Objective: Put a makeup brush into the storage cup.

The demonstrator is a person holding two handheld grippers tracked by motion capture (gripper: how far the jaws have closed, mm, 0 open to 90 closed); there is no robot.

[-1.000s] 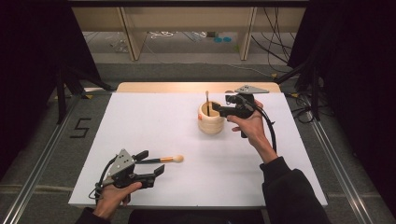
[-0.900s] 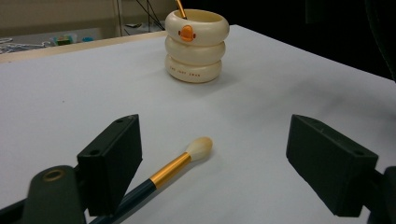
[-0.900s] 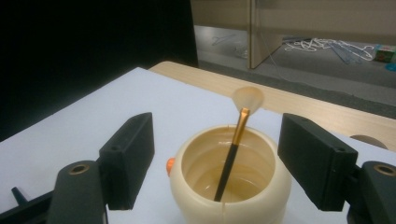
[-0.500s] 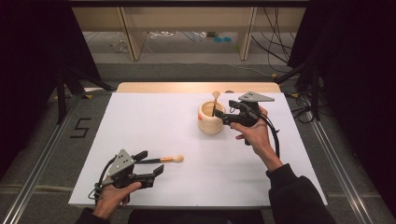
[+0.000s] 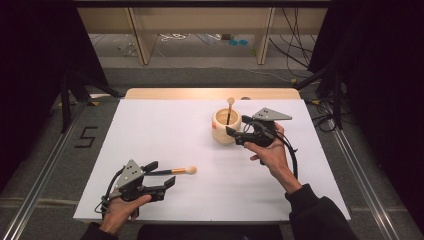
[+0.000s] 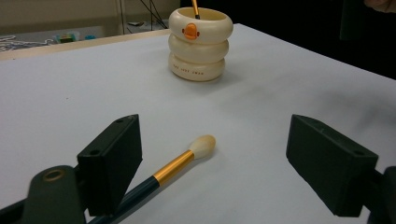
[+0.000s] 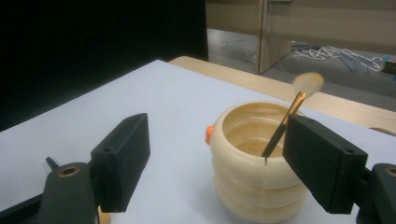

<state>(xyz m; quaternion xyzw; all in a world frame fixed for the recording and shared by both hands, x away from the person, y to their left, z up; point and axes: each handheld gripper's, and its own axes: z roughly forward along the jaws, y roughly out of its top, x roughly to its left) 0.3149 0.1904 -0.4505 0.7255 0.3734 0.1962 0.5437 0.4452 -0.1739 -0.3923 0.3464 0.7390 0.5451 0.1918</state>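
Since a second ago, the right gripper point(image 5: 236, 135) has drawn back rightward from the cream holder point(image 5: 223, 127), its empty jaws just opening; one brush point(image 5: 229, 111) now leans inside. Left gripper point(image 5: 161, 174) waits open around the second brush point(image 5: 181, 171), seemingly not clamped, near-left.

Your cream holder point(image 7: 254, 163) looks like smooth, faintly glossy plastic or ceramic with an orange bead on its wall. The brush point(image 7: 290, 116) standing in it has a dark handle, a shiny gold ferrule and soft pale bristles. Nearer you, the second brush point(image 6: 180, 165) matches it. Under the holder, the table sheet point(image 5: 165, 130) is matt white; behind it, a bare wood edge point(image 5: 200, 93).
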